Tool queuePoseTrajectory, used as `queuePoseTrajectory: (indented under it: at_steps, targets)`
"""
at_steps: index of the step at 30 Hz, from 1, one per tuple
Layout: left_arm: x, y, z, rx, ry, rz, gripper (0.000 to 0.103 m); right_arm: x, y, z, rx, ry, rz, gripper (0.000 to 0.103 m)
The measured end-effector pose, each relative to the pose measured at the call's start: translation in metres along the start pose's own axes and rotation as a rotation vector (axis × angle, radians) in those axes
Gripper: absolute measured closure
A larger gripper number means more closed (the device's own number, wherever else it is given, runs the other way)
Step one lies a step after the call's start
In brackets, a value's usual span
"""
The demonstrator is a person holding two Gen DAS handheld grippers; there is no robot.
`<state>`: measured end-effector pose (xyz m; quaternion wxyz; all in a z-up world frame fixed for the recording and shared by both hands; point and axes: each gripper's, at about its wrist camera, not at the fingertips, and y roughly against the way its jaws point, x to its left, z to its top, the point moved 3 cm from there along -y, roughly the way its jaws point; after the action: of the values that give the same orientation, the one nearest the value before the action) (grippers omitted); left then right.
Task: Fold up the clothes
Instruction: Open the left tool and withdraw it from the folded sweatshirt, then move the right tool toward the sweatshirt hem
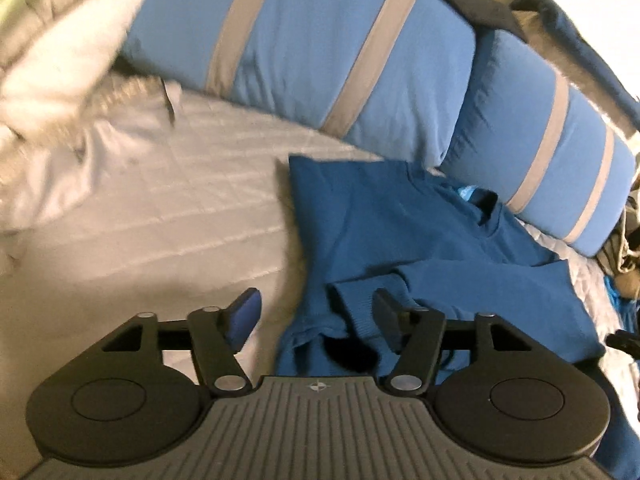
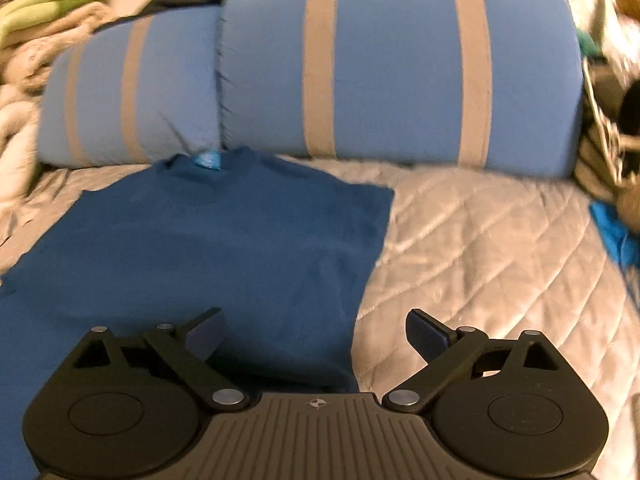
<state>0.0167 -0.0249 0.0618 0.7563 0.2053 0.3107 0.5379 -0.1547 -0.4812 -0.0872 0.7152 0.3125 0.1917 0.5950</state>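
Blue sweater (image 2: 208, 248) flat on quilted bed (image 2: 500, 248), below striped pillows (image 2: 400, 64); left gripper (image 1: 316, 312) and right gripper (image 2: 314, 332) both spread wide (nothing held).

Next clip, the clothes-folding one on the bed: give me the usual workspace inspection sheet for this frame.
Surface: quilted grey bedspread, lightly wrinkled.
Job's things: blue sweater lying flat, collar toward the pillows; a sleeve is folded across the body.
Clutter: pale bedding heap on one side, mixed clothes pile on the other.
Grippers: left tool open over the sleeve cuff; right tool open at the sweater's side edge; neither grips cloth.
Cables: nothing seen.
Surroundings: two blue pillows with grey stripes.
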Motion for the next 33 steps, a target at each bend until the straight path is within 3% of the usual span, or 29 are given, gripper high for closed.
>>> queuePoseTrajectory:
  at_steps: [3,7,17,27,33]
  targets:
    - [0.001,0.024,-0.004,-0.040,-0.039,0.012,0.032,-0.004,-0.024,-0.009,0.069,-0.012,-0.046,0.005]
    - [0.005,0.052,-0.014,-0.063,-0.090,0.019,0.028,-0.007,-0.016,-0.008,0.032,-0.051,-0.064,0.004]
    - [0.005,0.095,-0.041,-0.044,-0.105,-0.010,0.027,-0.011,0.070,-0.003,-0.123,-0.014,-0.066,0.000]
    - [-0.007,0.121,-0.055,-0.072,-0.119,-0.018,0.027,-0.017,0.128,-0.027,-0.171,0.049,-0.036,0.000]
    - [-0.004,0.125,-0.057,-0.082,-0.069,0.000,0.027,-0.021,0.162,-0.041,-0.200,0.088,-0.018,0.000]
